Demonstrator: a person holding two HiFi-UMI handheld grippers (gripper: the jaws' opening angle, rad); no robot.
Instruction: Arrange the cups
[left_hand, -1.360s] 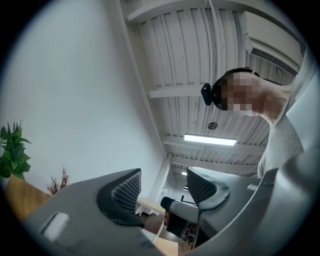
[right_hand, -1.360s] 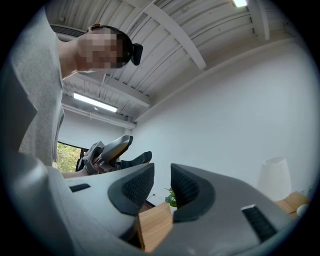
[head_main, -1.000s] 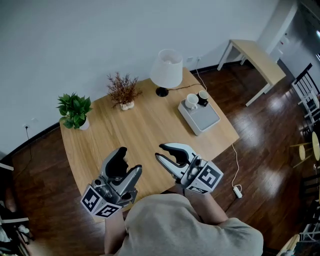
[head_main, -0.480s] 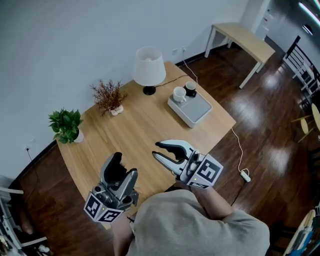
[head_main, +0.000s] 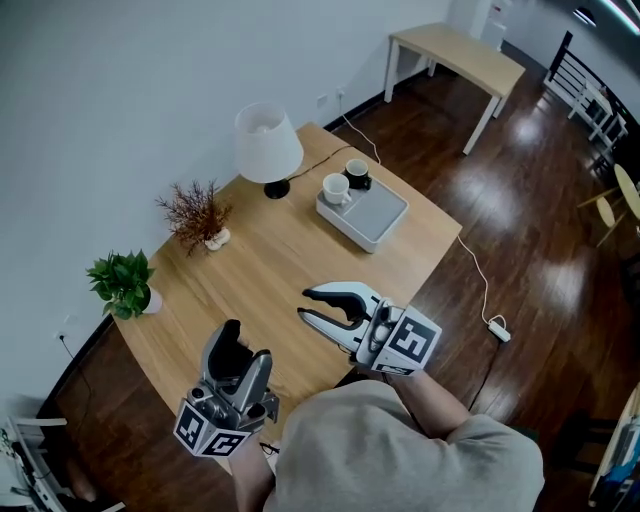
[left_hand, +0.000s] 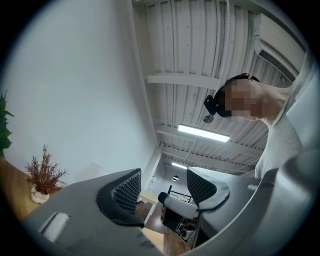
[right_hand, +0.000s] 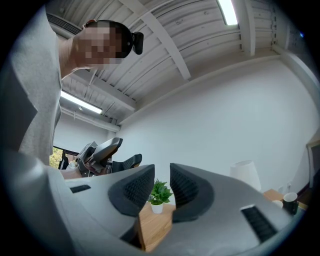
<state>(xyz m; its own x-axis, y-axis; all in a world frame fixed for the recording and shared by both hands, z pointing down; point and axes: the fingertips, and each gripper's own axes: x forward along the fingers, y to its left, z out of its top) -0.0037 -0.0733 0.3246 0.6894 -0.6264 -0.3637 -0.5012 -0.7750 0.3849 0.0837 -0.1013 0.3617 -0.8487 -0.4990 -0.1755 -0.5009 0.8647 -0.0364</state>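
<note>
A white cup (head_main: 335, 188) and a black cup (head_main: 357, 174) stand side by side at the far end of a grey tray (head_main: 375, 215) on the wooden table (head_main: 280, 260). The black cup (right_hand: 289, 201) also shows at the right edge of the right gripper view. My right gripper (head_main: 304, 304) hovers over the table's near side, well short of the tray, jaws a narrow gap apart and empty (right_hand: 161, 190). My left gripper (head_main: 243, 347) is at the near left edge, open and empty (left_hand: 162, 187). Both point slightly upward.
A white lamp (head_main: 268, 145) stands behind the tray, its cord running off the table. A dried twig plant (head_main: 195, 212) and a green potted plant (head_main: 125, 285) sit along the left edge. A second table (head_main: 460, 55) stands across the dark wood floor.
Both grippers have drawn back a little toward the near edge of the table, still empty. The head view has swung, so the table and tray sit further left.
</note>
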